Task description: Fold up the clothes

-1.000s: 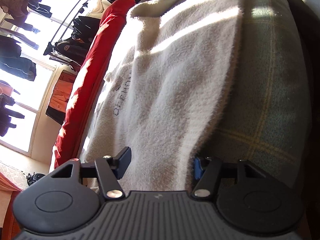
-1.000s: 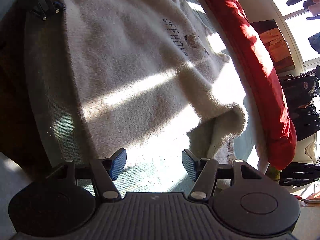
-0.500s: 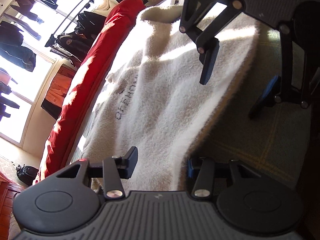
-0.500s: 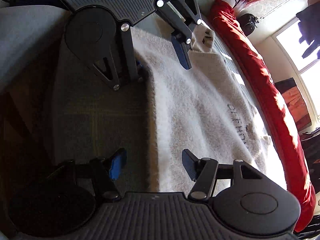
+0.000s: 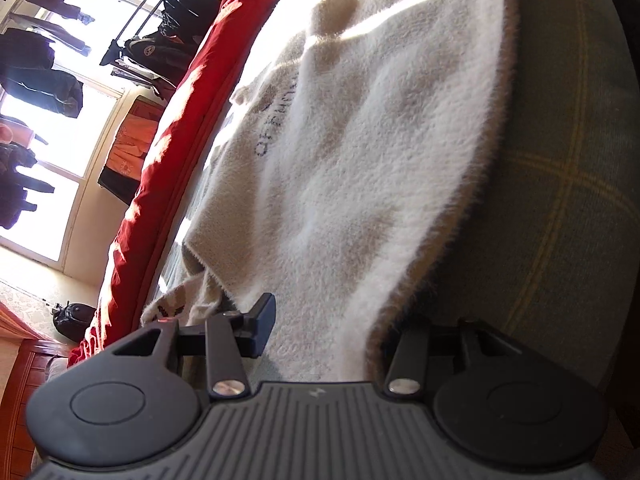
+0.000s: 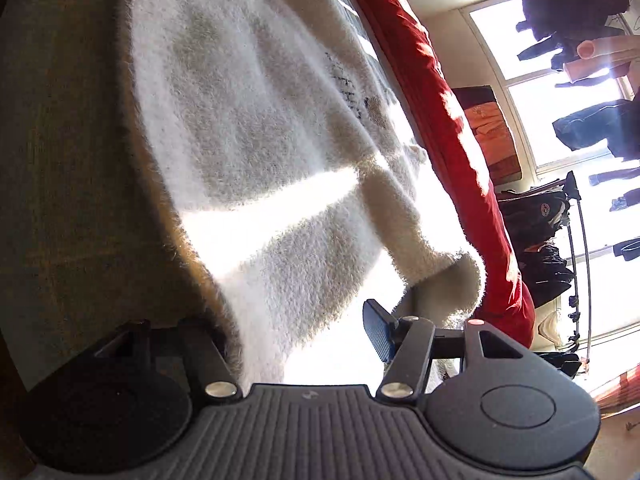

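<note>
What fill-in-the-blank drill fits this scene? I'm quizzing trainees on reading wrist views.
1. The fuzzy sweater is coloured ____.
2. The long bolster beyond the sweater is coloured ____.
3. The bedcover under the sweater has a ____ pattern of thin yellow lines.
4. The sweater's near edge lies between the fingers of the left gripper and of the ____ gripper.

Missing words: cream; red; plaid; right

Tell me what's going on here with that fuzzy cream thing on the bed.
A person is folding a fuzzy cream sweater spread on a green plaid bedspread. Each hand holds a gripper at one end of the near edge. The left gripper straddles its edge, and the right gripper's jaws are closing around the edge at its end.
</note>
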